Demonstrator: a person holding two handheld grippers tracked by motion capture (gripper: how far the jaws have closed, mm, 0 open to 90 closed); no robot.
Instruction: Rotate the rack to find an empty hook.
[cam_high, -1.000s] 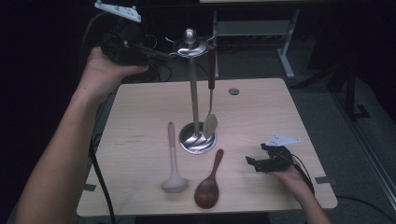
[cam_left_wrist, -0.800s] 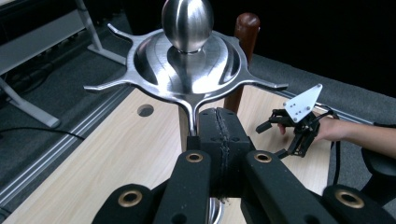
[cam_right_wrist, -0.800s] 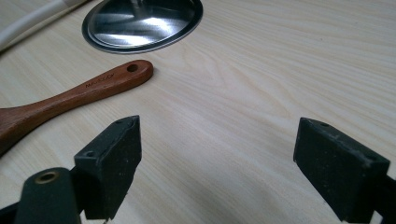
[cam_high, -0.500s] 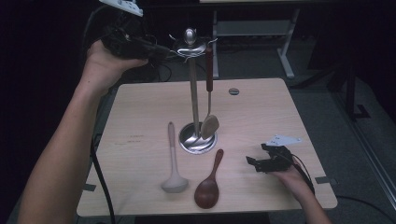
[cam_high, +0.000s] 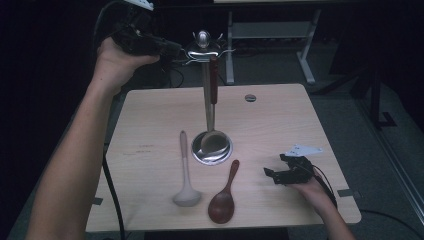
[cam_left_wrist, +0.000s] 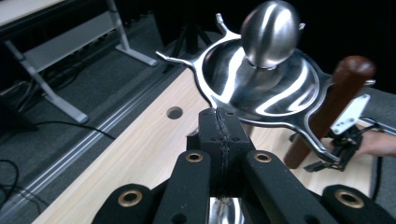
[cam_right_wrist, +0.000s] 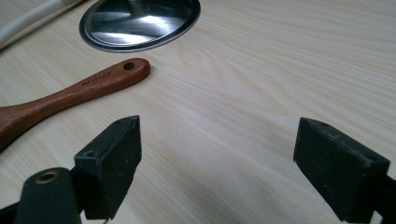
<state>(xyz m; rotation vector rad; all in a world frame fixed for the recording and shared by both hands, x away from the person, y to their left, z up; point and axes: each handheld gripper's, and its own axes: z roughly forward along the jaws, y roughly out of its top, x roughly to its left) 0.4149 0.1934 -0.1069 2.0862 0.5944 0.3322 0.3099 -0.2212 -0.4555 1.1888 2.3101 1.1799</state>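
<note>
At the near edge, at about 6 o'clock from the stand base (cam_high: 212, 147), lies the brown wooden spoon (cam_high: 224, 197). At 4 o'clock the right gripper (cam_high: 280, 174) rests on the table (cam_high: 150, 110), jaws wide and empty. Far at 11 o'clock, the left gripper (cam_high: 175, 50) is pressed shut with nothing between, just beside the stand's top ring (cam_left_wrist: 261, 88), where a red-handled ladle (cam_high: 213, 95) hangs.

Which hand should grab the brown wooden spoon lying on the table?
Right. The right gripper rests open on the table beside the brown wooden spoon; the left gripper is shut, up at the rack's top.
</note>
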